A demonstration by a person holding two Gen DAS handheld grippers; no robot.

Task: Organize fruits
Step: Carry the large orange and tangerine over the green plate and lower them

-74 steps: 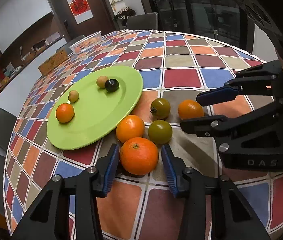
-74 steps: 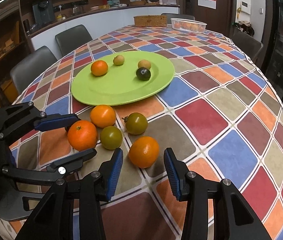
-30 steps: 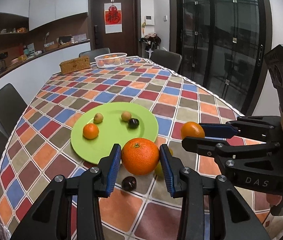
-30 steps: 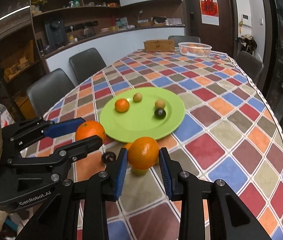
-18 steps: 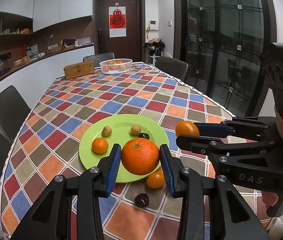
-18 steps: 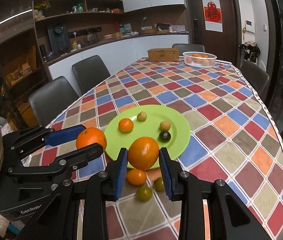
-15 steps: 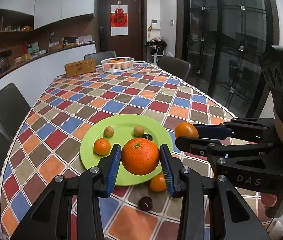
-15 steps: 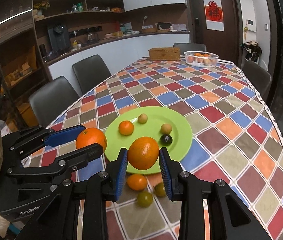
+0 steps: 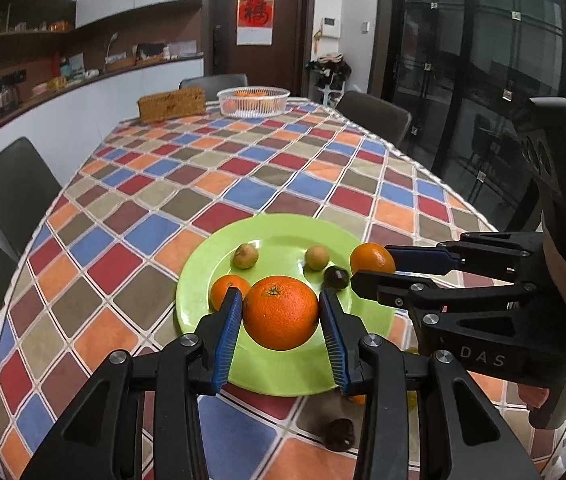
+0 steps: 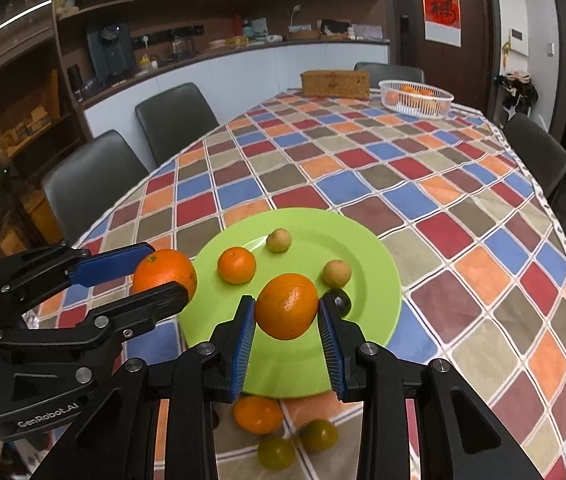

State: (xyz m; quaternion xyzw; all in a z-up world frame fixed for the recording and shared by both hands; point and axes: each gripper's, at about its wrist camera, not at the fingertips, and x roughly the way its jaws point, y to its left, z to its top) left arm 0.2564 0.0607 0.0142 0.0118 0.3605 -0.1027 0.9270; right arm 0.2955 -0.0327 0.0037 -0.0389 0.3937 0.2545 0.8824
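Note:
My left gripper [image 9: 279, 300] is shut on a large orange [image 9: 281, 320], held in the air over the near part of the green plate [image 9: 283, 378]. My right gripper [image 10: 286, 306] is shut on a smaller orange [image 10: 288, 320], also above the plate [image 10: 367, 248]. Each gripper shows in the other's view: the right gripper [image 9: 373, 266] at the plate's right edge, the left gripper [image 10: 167, 274] at its left edge. A mandarin [image 10: 237, 265], two small tan fruits [image 10: 279, 240] [image 10: 337, 273] and a dark fruit [image 10: 341, 300] lie on the plate.
An orange [image 10: 258, 414] and two green tomatoes [image 10: 318, 434] [image 10: 276, 453] lie on the chequered cloth in front of the plate, with a dark fruit [image 9: 339, 434] nearby. At the far end stand a white basket [image 10: 415, 97] and a brown box [image 10: 335, 79]. Chairs ring the table.
Both grippers closed on their oranges, lifted them off the cloth and carried them forward; the oranges now hang over the plate instead of in front of it.

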